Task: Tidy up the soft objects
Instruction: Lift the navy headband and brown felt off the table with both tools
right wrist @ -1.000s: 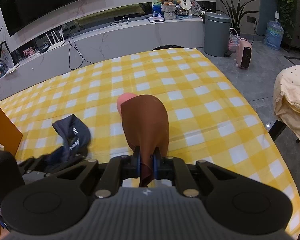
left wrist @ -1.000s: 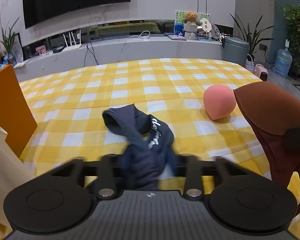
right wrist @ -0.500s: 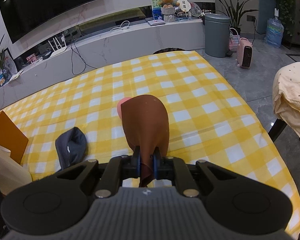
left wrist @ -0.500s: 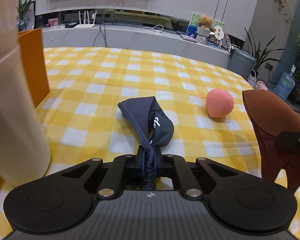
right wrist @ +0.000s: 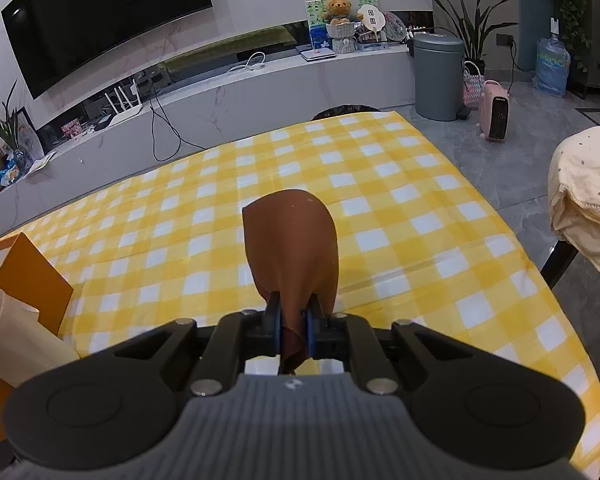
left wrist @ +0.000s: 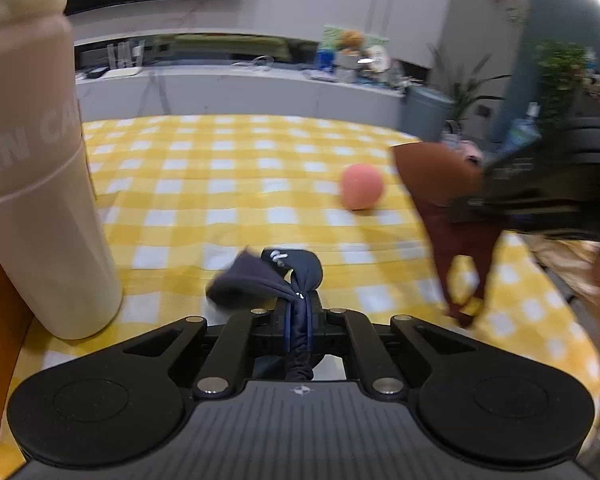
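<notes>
My left gripper (left wrist: 298, 312) is shut on a dark navy cloth (left wrist: 272, 276) with white lettering, bunched between the pads and held just above the yellow checked tablecloth (left wrist: 220, 184). In the right wrist view, my right gripper (right wrist: 294, 320) is shut on a brown cloth (right wrist: 294, 240) that stands up in front of it. The left wrist view shows that brown cloth (left wrist: 448, 208) hanging from the right gripper at the right. A pink ball (left wrist: 362, 186) rests on the table beyond the navy cloth.
A tall beige cylinder (left wrist: 32, 184) with pale lettering stands close on the left, an orange box (right wrist: 32, 276) behind it. Right of the table's edge (right wrist: 512, 240) is grey floor and a cream-draped seat (right wrist: 588, 200). A long TV counter (right wrist: 260, 92) runs behind.
The left gripper closed on the navy cloth and lifted it off the table, swinging toward the beige cylinder. The right gripper kept still with the brown cloth.
</notes>
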The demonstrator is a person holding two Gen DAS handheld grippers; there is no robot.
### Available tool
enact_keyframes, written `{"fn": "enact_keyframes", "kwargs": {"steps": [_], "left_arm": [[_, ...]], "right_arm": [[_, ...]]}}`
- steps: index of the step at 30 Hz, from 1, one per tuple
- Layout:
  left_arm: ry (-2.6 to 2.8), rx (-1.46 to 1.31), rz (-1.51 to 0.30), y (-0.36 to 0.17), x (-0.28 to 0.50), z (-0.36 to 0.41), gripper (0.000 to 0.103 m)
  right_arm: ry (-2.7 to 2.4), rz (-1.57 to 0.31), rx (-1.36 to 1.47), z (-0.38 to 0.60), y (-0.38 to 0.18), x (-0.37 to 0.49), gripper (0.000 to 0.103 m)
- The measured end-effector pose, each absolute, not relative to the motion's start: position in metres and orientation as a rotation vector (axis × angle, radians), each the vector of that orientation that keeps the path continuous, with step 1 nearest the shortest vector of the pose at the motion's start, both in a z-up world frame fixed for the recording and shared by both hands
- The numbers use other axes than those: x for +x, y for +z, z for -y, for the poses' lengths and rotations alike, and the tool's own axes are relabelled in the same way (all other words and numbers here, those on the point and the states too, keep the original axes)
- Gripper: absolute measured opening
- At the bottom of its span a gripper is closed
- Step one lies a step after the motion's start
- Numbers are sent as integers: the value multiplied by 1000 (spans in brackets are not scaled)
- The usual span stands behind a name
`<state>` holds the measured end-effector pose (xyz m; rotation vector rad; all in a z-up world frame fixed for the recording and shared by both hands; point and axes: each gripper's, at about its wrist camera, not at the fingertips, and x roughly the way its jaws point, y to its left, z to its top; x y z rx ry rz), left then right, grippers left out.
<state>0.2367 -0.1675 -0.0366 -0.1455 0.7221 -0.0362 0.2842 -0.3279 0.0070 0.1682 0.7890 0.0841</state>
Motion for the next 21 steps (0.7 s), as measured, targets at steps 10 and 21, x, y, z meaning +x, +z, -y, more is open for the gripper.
{"fn": "enact_keyframes", "kwargs": {"steps": [10,21], "left_arm": [[-241,-145,-775,13,221,172,7],[-314,26,-891,102,278,169,7]], "right_arm": [[89,-760,214,332,17,278,9],[53,-798,339,342,12,287,9]]}}
